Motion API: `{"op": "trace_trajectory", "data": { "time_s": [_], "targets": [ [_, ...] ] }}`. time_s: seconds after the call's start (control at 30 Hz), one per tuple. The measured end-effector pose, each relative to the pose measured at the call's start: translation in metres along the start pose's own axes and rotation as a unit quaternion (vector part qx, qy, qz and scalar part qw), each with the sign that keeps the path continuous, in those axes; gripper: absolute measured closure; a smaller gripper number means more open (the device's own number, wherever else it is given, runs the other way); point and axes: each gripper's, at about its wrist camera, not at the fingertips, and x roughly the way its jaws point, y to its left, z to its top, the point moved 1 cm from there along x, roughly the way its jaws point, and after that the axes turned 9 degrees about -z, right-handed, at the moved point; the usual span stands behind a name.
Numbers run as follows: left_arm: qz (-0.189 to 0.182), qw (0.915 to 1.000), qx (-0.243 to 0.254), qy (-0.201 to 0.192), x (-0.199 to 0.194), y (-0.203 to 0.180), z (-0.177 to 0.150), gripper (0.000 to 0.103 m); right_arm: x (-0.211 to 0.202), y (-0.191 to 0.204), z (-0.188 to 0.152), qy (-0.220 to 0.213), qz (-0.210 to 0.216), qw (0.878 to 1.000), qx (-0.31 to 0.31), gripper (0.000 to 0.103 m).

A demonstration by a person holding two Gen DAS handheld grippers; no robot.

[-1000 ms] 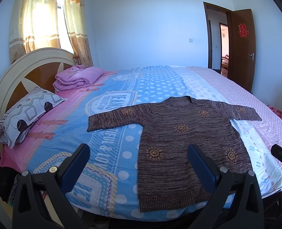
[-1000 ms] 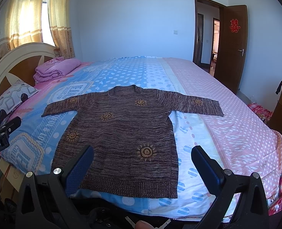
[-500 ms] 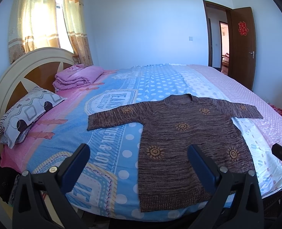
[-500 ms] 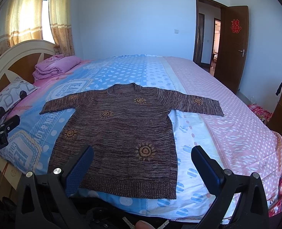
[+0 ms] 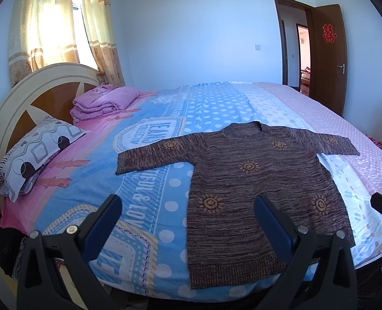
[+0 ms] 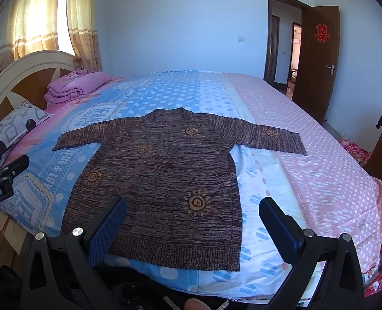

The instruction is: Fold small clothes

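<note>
While both tools hang short of the bed, the sweater point(image 6: 162, 180) lies flat and face up at centre frame, sleeves spread wide, hem toward the lower edge, collar toward the far wall. No fold has been made, so this looks like the approach before the first one. The left gripper point(image 5: 188, 222) is spread wide with nothing between its fingers, low in its frame over the hem's left corner; the right gripper point(image 6: 192, 219) is likewise released and empty, framing the hem's lower middle. A sensible next move would be for each to pinch a cuff or shoulder and bring the sleeves in across the body; the loose knit may stretch or drag if lifted by one layer.

Under the sweater is a bedspread point(image 6: 307, 170), blue with dots at left and centre, pink at right. A pillow point(image 5: 36, 152) and folded blanket point(image 5: 103, 103) sit at left by the headboard point(image 5: 23, 98). Curtains point(image 5: 48, 31) fill the upper left; an open door point(image 6: 317, 59) stands at upper right.
</note>
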Motion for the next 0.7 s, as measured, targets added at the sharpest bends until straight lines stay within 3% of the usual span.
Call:
{"op": "trace_trajectory", "data": {
  "time_s": [0.3, 0.7],
  "targets": [
    [0.003, 0.9995, 0.008, 0.031, 0.060, 0.003, 0.009, 0.000, 0.051, -0.021, 0.006, 0.016, -0.001, 1.000, 0.002, 0.001],
    [0.035, 0.9957, 0.038, 0.077, 0.166, -0.003, 0.036, 0.000, 0.165, -0.081, 0.026, 0.103, -0.041, 0.992, 0.056, 0.001]
  ]
}}
